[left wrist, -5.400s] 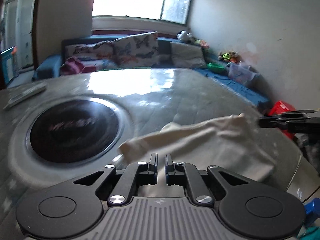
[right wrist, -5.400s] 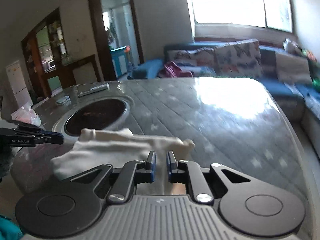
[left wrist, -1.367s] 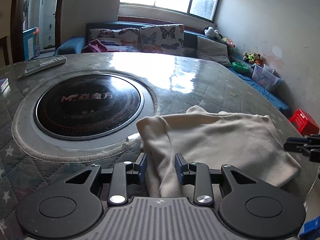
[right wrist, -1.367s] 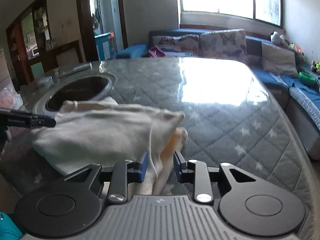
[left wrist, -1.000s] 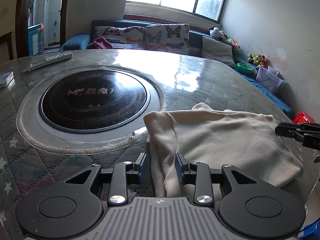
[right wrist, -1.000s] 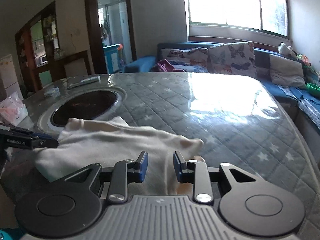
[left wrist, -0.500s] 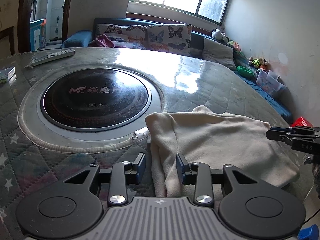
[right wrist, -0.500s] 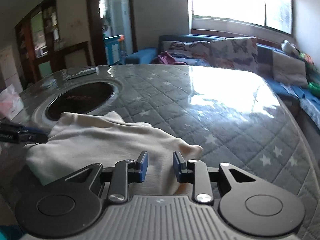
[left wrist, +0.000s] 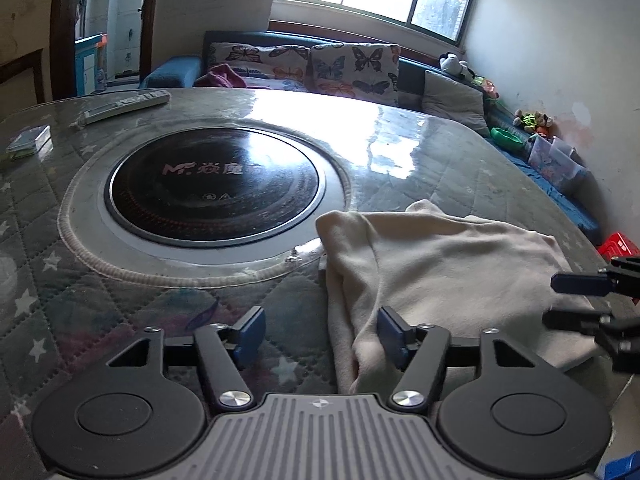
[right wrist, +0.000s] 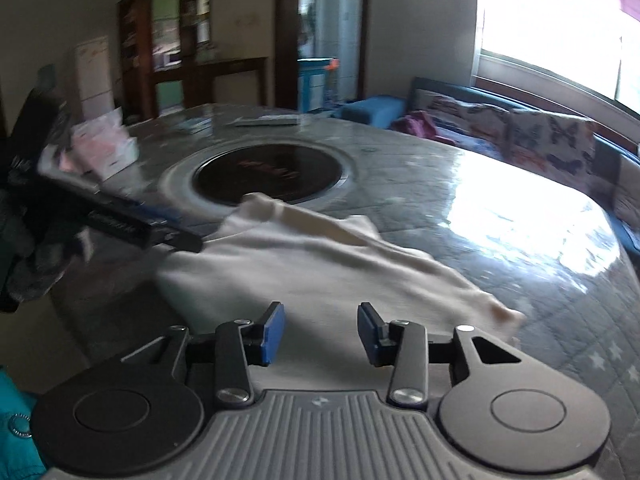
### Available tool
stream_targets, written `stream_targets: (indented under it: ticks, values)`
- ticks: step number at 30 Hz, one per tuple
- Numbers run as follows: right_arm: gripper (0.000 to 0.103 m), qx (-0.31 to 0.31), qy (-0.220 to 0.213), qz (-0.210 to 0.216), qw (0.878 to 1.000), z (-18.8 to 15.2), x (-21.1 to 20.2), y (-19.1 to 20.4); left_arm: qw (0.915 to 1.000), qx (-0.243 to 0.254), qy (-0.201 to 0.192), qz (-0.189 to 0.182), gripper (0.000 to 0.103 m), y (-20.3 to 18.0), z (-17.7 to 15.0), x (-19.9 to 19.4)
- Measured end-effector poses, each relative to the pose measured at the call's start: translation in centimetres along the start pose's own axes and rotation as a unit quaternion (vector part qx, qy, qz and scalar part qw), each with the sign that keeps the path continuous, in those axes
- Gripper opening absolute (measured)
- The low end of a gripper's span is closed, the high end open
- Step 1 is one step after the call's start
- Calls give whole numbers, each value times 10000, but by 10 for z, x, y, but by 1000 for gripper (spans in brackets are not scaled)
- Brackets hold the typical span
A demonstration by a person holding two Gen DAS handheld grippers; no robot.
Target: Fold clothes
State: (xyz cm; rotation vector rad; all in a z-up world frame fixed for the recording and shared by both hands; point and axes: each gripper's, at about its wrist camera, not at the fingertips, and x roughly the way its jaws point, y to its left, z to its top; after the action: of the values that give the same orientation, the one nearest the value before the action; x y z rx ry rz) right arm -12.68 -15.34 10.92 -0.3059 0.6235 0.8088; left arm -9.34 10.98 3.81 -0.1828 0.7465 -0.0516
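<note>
A cream garment (left wrist: 448, 268) lies folded on the quilted table (left wrist: 132, 312), just right of the round cooker. My left gripper (left wrist: 322, 336) is at the garment's near left corner. Its jaws are opening, the folded edge lies between them beside the right pad (left wrist: 394, 334), and the left pad stands clear. My right gripper (right wrist: 320, 334) hovers at the garment's (right wrist: 320, 264) other side. Its jaws are opening too, with cloth under the gap and neither pad pressing on it. Each gripper shows in the other's view: the right gripper (left wrist: 560, 300) at the right edge, the left gripper (right wrist: 180, 228) blurred at the left.
A black round induction cooker (left wrist: 212, 188) is set into the table. A remote control (left wrist: 124, 106) and a small box (left wrist: 28, 142) lie at the far left, with a pink tissue pack (right wrist: 104, 148) nearby. Beyond the table are a sofa with butterfly cushions (left wrist: 320, 68) and a red stool (left wrist: 618, 244).
Both pairs of jaws have widened and let go of the cloth edges, and the garment now rests on the table. The right gripper has shifted sideways and rolled, blurring its view.
</note>
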Motion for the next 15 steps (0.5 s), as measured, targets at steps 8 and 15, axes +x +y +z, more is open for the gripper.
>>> stream_targets:
  ticks: [8,15]
  values:
    - [44,-637,131,390,9971,5,13,41,9999,-123,-41,70,76,8,-2,-7]
    - [49,-1142,182,586,9916,12,21,70,9991,-312,-215,200,91,23,3,-18]
